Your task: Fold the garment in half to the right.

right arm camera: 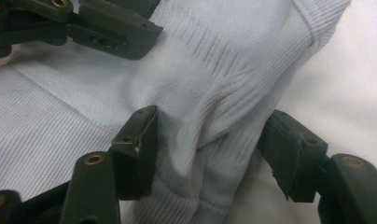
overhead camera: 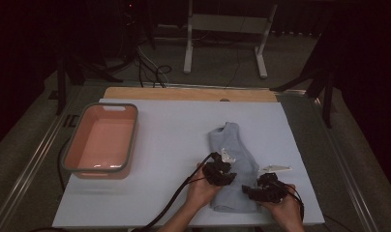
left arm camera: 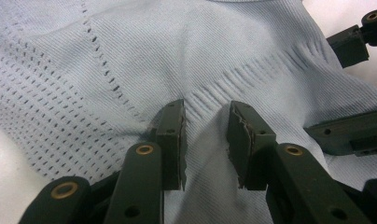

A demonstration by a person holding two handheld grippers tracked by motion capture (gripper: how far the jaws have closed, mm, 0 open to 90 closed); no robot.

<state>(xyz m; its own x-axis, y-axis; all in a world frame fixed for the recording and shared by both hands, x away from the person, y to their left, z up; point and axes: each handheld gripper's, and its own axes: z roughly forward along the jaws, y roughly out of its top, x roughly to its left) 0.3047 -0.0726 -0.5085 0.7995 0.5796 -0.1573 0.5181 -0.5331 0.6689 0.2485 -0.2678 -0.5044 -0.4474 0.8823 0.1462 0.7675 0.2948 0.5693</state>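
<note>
We work on a pale blue knitted garment [overhead camera: 232,162] that lies on the white bench [overhead camera: 174,145], toward its near right part, well apart from the pink tub [overhead camera: 102,140] at the left. Our left gripper [left arm camera: 206,135] stands on the cloth near its near end with the jaws narrow, a small ridge of knit gathered between them; whether the pads truly press it we cannot tell for sure, though the fabric puckers there. Our right gripper [right arm camera: 210,149] sits at the garment's right edge, its jaws half wide, straddling a raised fold that they do not yet clamp.

To do this step well, we judge that the right jaws should close fully over the thick hem, taking both layers and not just the top one. We should keep both grippers low on the bench while closing, so the cloth does not slip out, and lift only once both holds feel equal.
</note>
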